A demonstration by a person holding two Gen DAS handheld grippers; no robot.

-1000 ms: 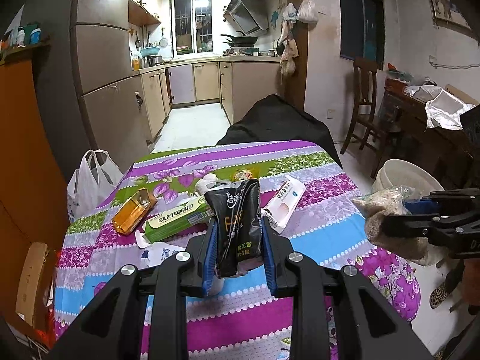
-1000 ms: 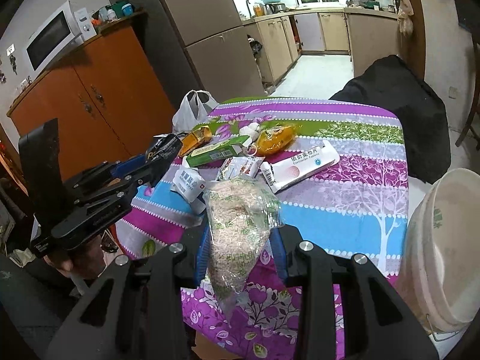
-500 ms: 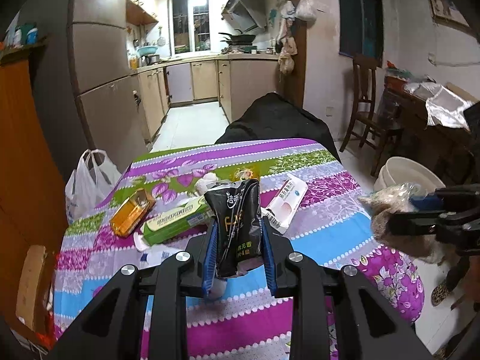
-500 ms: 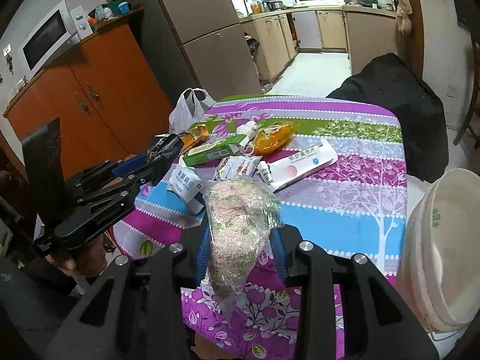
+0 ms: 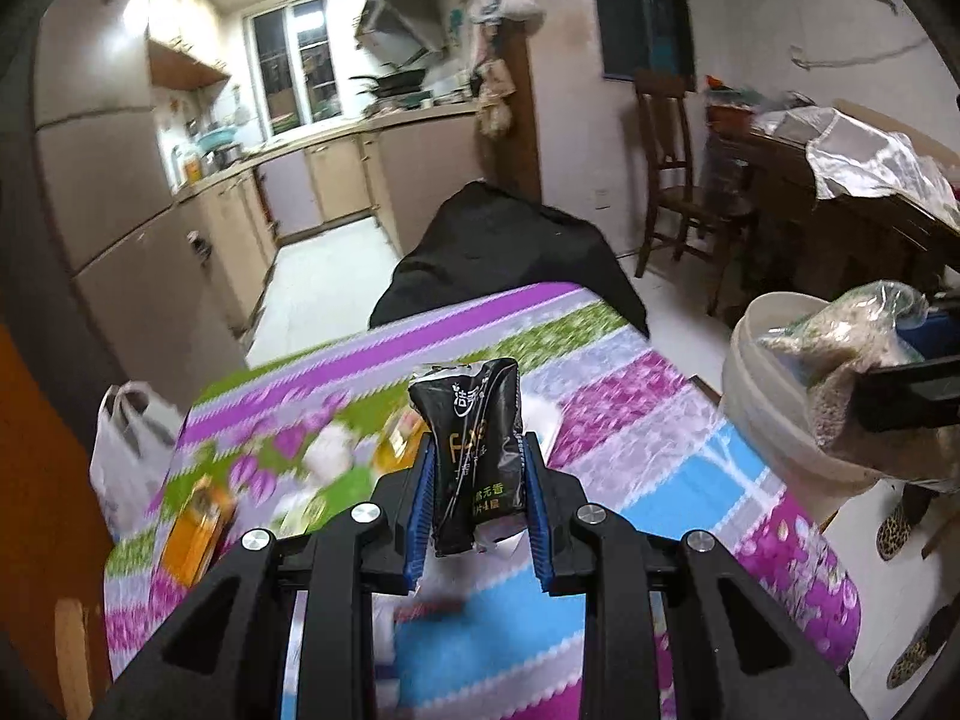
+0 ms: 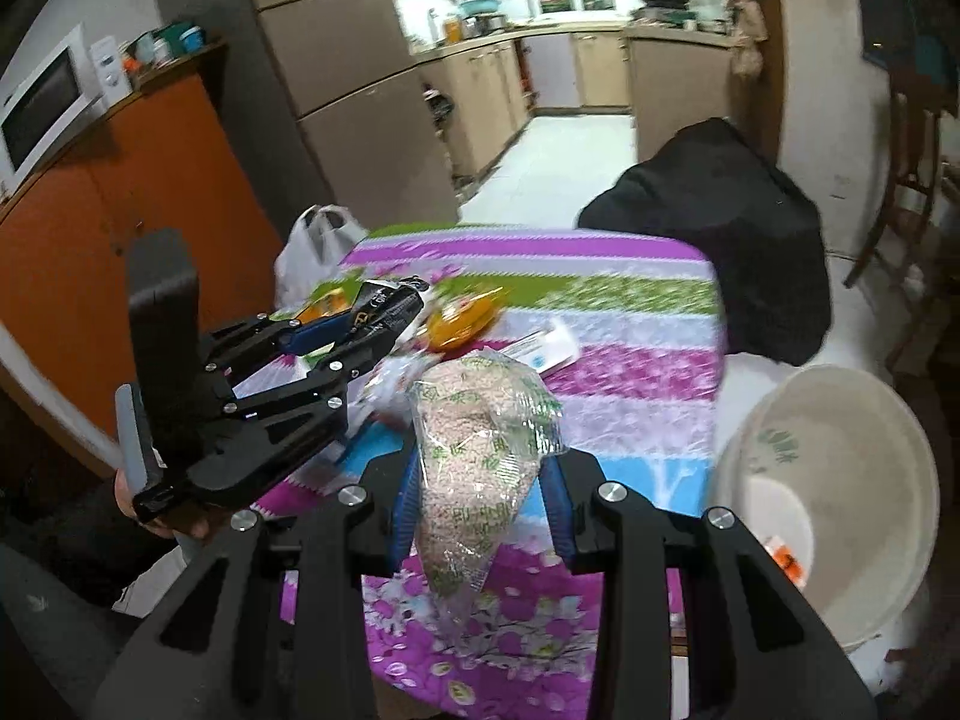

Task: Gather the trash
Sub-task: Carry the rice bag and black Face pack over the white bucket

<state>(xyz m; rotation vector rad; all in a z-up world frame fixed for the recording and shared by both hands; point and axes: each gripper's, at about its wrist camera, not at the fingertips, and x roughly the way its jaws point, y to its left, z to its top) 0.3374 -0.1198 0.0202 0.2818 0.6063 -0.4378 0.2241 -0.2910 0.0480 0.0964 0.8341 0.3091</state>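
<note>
1. The left gripper point(image 5: 477, 501) is clamped on a black packet point(image 5: 474, 456): both blue pads press its sides, and the packet stands upright between them, clear of the table.
2. The right gripper point(image 6: 480, 495) is clenched on a clear bag of grain point(image 6: 480, 450), its narrow lower end hanging down past the fingers, above the table's near right corner.
3. Beyond the fingers, the table point(image 6: 648, 324) with its striped, flowered cloth carries more litter: an orange packet point(image 6: 462, 321) and a white box point(image 6: 543, 348) toward the middle, and an amber bottle point(image 5: 195, 531) near the left edge.
4. A white bucket point(image 6: 840, 420) stands on the floor just off the table's right edge, with a small scrap at its bottom.
5. Judged step: both pieces of trash are lifted and in carriage to the bucket; neither is over its mouth yet in the right wrist view.
6. The next move calls for swinging each load above the bucket's opening, then parting the fingers so that it drops inside, the right bag first as it is nearer.
</note>
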